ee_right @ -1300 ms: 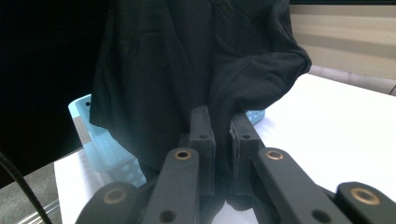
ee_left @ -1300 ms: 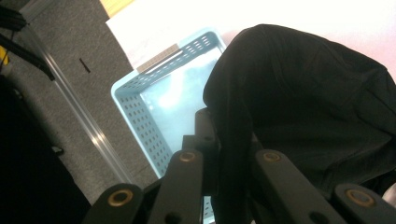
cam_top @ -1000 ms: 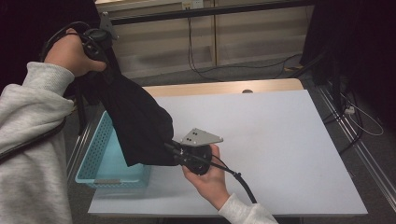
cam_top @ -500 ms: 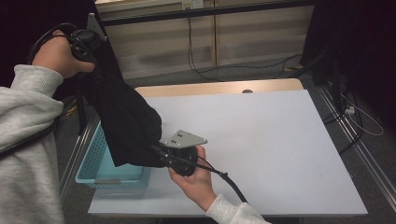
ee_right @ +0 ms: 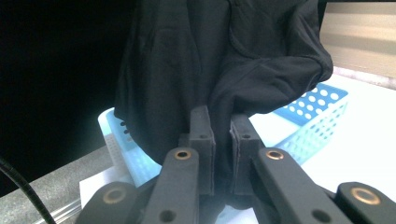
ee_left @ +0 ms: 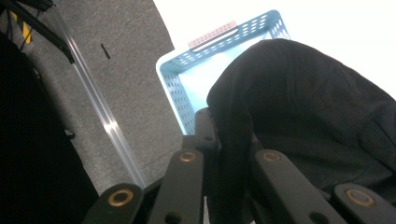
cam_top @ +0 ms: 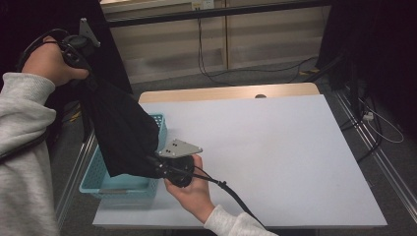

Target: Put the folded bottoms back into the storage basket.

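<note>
We hold a black garment (cam_top: 123,132) stretched between both grippers. The left gripper (cam_top: 81,51) is raised high and clenched on one edge of the cloth; in the left gripper view a bunched fold (ee_left: 233,154) passes between its jaws. The right gripper (cam_top: 160,164) sits low, just above the table (cam_top: 275,147), and is likewise clenched on a gathered fold (ee_right: 222,116) at the cloth's lower end. The garment hangs diagonally from the upper gripper down to the lower one, and directly beneath it stands the blue basket (cam_top: 118,184).

We judge the cloth to be light, soft and fully limp: it drapes, sags between the two holds and keeps no shape of its own. It is neither fragile nor notably slippery, yet a thin single layer may creep out of closed jaws under tension.

Take hold at an edge or corner, with several layers bunched between the pads. Keep both holds apart to spread the cloth; slack lets the lower folds catch the basket rim.
</note>
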Demonstrator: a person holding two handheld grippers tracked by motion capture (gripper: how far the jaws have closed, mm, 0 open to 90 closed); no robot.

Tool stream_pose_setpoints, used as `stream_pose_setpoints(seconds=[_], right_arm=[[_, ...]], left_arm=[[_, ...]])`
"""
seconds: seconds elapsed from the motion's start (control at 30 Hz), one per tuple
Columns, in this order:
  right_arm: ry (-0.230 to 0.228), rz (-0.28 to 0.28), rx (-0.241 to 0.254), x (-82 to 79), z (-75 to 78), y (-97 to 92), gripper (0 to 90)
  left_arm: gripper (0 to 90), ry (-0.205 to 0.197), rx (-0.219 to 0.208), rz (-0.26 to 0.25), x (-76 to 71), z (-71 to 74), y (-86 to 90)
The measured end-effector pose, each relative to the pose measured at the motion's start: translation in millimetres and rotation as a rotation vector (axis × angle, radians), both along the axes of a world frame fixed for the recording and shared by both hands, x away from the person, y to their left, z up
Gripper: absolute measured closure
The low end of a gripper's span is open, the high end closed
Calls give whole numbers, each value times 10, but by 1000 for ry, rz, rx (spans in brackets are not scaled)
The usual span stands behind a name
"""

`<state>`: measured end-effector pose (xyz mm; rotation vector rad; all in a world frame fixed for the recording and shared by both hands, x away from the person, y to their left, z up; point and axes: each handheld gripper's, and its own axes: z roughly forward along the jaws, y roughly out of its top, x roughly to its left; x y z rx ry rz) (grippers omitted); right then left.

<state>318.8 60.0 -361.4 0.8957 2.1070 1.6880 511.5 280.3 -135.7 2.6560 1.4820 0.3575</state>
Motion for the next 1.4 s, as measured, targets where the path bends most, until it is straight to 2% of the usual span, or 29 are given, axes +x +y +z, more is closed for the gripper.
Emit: stream_pose_setpoints(seconds=[0.27,0.5,1.0,1.13,1.17,1.2,1.23,1.27,1.3,1.37,1.4], right_arm=[[5,21,-4,-18,-37,149,824],[6,19,-9,-12,-81,204,823],[25,9,-1,52,-190,292,823],[19,2,-12,107,-220,367,813],[8,1,-17,119,-230,384,791],[3,3,-20,127,-245,398,710],[11,5,-24,128,-258,404,593],[14,-1,-49,130,-261,391,508],[6,-16,-63,130,-254,362,478],[-12,-8,-57,144,-228,251,468],[-13,-11,-63,149,-207,187,441]], left_arm=[[854,3,16,1,12,-38,47],[854,16,13,18,56,-135,124],[853,20,-17,28,204,-343,289],[849,8,-42,33,280,-448,371],[836,-1,-43,21,296,-515,392],[773,-20,-44,15,303,-583,405],[646,-59,-45,5,314,-643,423],[491,-111,-62,-9,321,-693,445],[383,-139,-77,-4,316,-731,453],[363,-141,-90,-16,296,-806,460],[337,-142,-113,-16,282,-839,456]])
